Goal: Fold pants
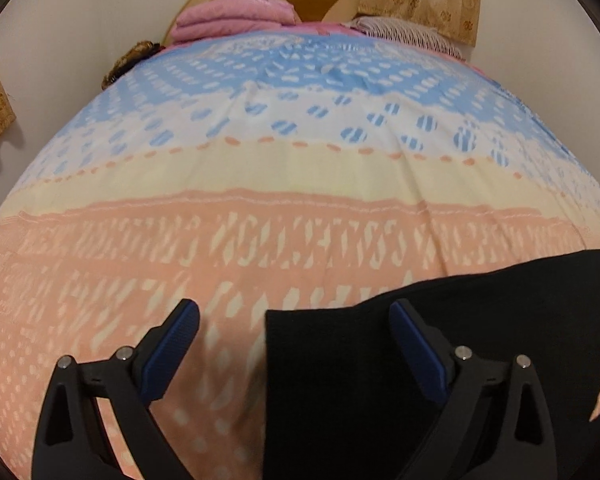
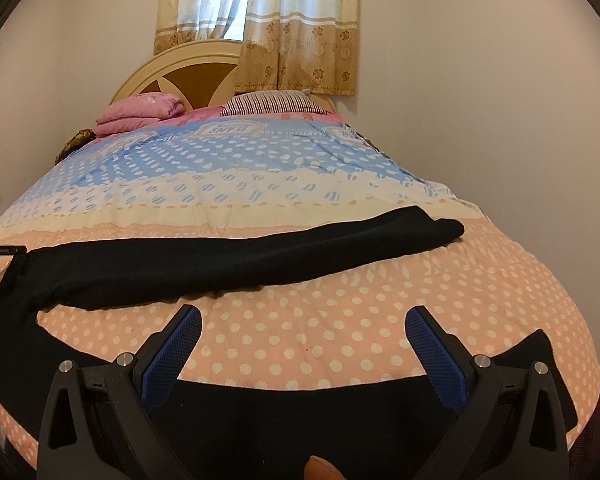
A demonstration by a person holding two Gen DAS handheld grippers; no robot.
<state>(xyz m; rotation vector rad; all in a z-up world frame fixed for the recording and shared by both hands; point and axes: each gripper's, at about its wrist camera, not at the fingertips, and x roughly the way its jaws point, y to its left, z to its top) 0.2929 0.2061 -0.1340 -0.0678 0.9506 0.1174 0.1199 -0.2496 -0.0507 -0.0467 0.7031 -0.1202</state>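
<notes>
Black pants (image 2: 220,256) lie spread on the bedspread (image 2: 300,336). One leg stretches across the bed from left to right. The other leg (image 2: 300,412) runs along the near edge under my right gripper (image 2: 302,344), which is open and empty just above it. In the left wrist view the waist end of the pants (image 1: 460,340) lies at the lower right. My left gripper (image 1: 296,336) is open and straddles the pants' left edge, holding nothing.
The bedspread (image 1: 260,240) has peach, cream and blue bands. Folded pink bedding (image 2: 140,114) and a striped pillow (image 2: 272,104) sit by the headboard (image 2: 188,64). A curtain (image 2: 280,24) hangs behind. Walls close in on the left and right.
</notes>
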